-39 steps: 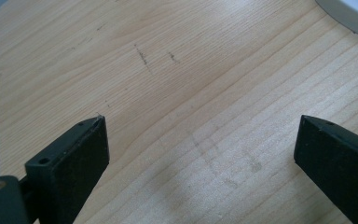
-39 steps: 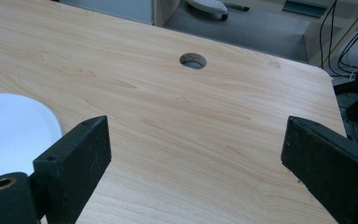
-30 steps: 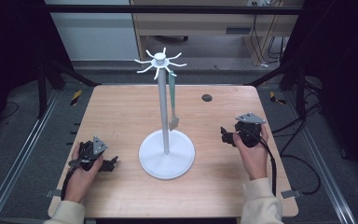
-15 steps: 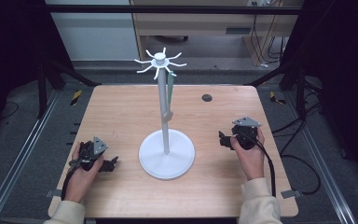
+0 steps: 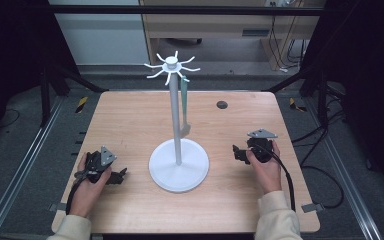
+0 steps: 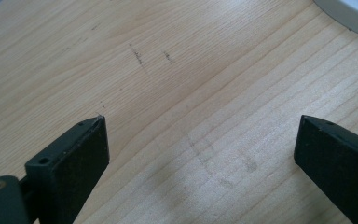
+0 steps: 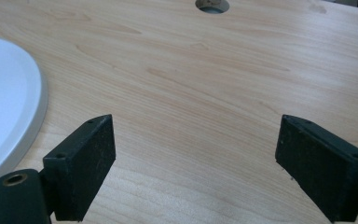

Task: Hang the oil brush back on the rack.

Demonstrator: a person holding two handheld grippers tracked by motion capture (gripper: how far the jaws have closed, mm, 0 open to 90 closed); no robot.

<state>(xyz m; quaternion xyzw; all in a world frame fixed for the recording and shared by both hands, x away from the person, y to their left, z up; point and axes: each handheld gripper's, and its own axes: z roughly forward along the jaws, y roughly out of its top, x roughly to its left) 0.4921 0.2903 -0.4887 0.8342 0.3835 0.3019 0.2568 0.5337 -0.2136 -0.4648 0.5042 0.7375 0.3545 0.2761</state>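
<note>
White stand (image 5: 178, 165) blocks table (image 5: 130, 125) centre; sides open

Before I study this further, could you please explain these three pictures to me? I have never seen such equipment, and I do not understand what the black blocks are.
A person sits at a light wooden table and holds a hand-held black two-jaw gripper in each hand. The high view looks down from above: the left gripper is at the left, the right gripper at the right. The other two pictures come from cameras riding on those grippers. The black blocks are each gripper's own jaws, standing wide apart with bare wood between them, so nothing is held. In the middle stands a white stand with a round base, a thin pole and hooks on top. A grey-green long utensil hangs from one hook. A small round hole is in the tabletop.
</note>
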